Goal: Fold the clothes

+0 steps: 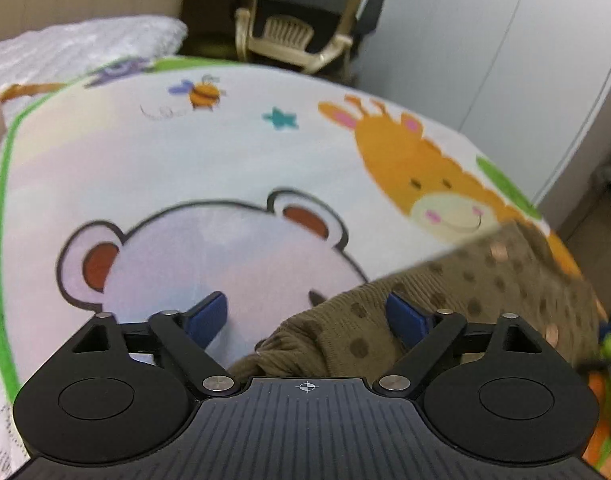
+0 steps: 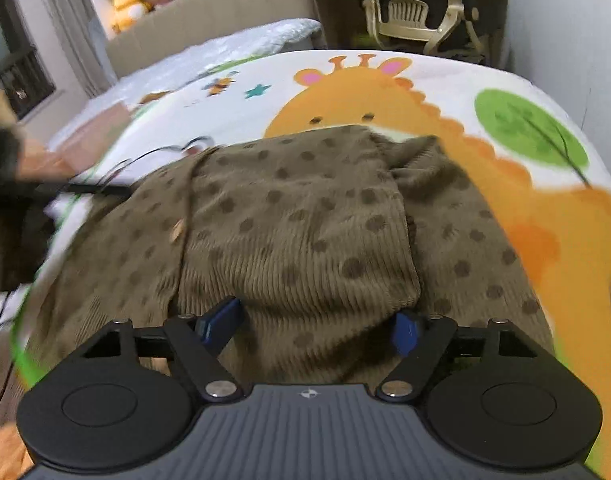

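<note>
The left gripper (image 1: 307, 316) had its blue pads (image 1: 209, 314) spread wide, nothing caught between them. The right-hand pad sat over the edge of the brown polka-dot garment (image 1: 445, 300), though whether it actually touched the cloth I could not tell; the other pad hung over the bare bear print of the blanket (image 1: 165, 152).

The right gripper (image 2: 319, 326) was just as wide open, both of its pads (image 2: 221, 322) low over the ribbed cloth of the garment (image 2: 297, 232), pinching nothing.

The garment lay spread on the cartoon blanket (image 2: 485, 80), its long axis running away from the right gripper toward the giraffe's face, which its far edge partly covered. A fold of it was doubled over on top, with a seam running lengthwise down its left side. A cream plastic chair (image 2: 405, 16) stood beyond the bed, and a yellow plush toy (image 2: 126, 6) sat up by the cardboard headboard (image 2: 209, 12).
</note>
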### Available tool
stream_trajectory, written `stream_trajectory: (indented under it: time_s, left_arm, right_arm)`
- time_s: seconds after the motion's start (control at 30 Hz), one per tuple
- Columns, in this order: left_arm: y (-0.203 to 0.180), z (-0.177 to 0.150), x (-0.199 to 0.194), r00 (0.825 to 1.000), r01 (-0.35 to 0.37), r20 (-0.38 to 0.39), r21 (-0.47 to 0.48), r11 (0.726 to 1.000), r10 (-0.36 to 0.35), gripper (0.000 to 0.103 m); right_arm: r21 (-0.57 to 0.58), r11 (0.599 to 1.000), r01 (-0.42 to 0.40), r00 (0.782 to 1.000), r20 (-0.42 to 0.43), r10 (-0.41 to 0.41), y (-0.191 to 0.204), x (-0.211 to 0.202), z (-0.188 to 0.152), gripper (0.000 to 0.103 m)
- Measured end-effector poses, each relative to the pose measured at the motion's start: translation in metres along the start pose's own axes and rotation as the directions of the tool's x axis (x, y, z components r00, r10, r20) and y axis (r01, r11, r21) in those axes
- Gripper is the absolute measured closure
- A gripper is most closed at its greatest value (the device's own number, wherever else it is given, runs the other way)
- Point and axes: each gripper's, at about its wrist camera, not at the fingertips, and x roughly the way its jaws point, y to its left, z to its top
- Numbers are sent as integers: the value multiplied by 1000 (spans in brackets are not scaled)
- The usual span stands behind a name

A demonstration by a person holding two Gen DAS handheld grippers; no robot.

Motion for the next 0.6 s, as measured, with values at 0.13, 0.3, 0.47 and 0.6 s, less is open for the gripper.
stream_trajectory:
  time_s: [0.13,0.3,0.47,0.6]
  left_arm:
    - [-3,-19,-12,998,66,-12,-34,997,-66,29]
    - [-49,-56,-35,981,192,-36,7,981,-192,27]
    - [-111,-85,-44,920,385,-111,78,919,-376,20]
    - [-143,-99,-50,894,440,-180,176,881,-411,13]
  right_arm:
    - [-34,998,59,998,33,-58,-8,45,57,25]
    - [-108,985,135,986,109,-123,-4,71,93,19]
    - [-198,958,210,967,190,-172,9,39,81,18]
    - [-370,912,177,967,240,-91,35,-20,31,7]
